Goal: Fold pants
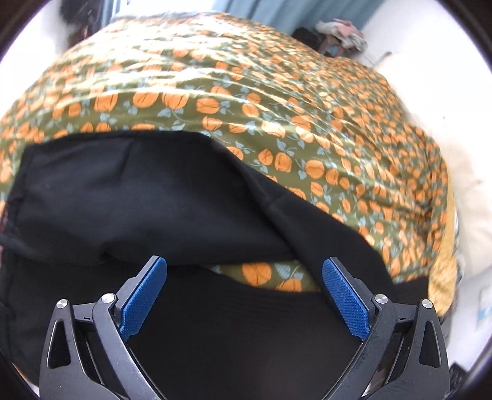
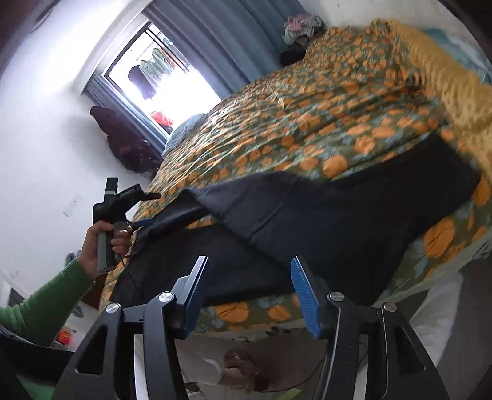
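Note:
Black pants [image 1: 147, 200] lie on a bed with an orange-pumpkin patterned cover [image 1: 246, 92]. One part is folded over another, with a strip of cover showing between the layers. My left gripper [image 1: 244, 267] is open just above the near fabric, holding nothing. In the right wrist view the pants [image 2: 307, 221] stretch across the bed's near edge. My right gripper [image 2: 249, 270] is open and empty, above the pants' near edge. The left gripper [image 2: 144, 221] shows there in a hand, at the pants' left end; its jaws are hard to read from there.
The bed cover [image 2: 307, 123] fills the far side. A yellow blanket [image 2: 446, 86] lies at the bed's right. A clothes pile [image 2: 303, 26] sits beyond the bed. A window with blue curtains [image 2: 160, 77] is at the back. The floor [image 2: 246, 369] lies below the bed edge.

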A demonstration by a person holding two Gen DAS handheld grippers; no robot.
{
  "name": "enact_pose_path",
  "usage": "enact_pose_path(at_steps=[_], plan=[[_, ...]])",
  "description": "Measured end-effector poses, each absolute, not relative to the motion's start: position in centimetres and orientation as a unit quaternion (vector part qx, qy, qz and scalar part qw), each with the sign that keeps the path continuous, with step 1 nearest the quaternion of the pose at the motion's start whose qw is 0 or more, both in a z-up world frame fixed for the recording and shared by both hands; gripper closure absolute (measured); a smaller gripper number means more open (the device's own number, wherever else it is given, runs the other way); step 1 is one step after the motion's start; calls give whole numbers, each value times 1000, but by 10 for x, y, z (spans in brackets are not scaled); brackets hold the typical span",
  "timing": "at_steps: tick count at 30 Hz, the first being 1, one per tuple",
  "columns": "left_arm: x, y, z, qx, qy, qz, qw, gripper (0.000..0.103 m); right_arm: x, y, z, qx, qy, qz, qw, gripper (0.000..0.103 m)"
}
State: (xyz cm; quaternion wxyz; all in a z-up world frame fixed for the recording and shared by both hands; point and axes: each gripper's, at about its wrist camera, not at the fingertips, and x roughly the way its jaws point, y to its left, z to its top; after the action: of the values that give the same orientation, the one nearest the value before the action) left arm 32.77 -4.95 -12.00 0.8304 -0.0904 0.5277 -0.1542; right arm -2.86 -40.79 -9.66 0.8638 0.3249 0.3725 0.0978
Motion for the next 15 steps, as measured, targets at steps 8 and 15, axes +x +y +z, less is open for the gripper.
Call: enact_pose_path(at_steps=[8, 15], plan=[[282, -38, -114, -53, 519, -176, 835, 1, -31, -402, -192, 440, 426, 60, 788, 48], [262, -45, -128, -31, 525, -175, 832, 1, -47, -430, -213, 452, 405, -14, 795, 47]])
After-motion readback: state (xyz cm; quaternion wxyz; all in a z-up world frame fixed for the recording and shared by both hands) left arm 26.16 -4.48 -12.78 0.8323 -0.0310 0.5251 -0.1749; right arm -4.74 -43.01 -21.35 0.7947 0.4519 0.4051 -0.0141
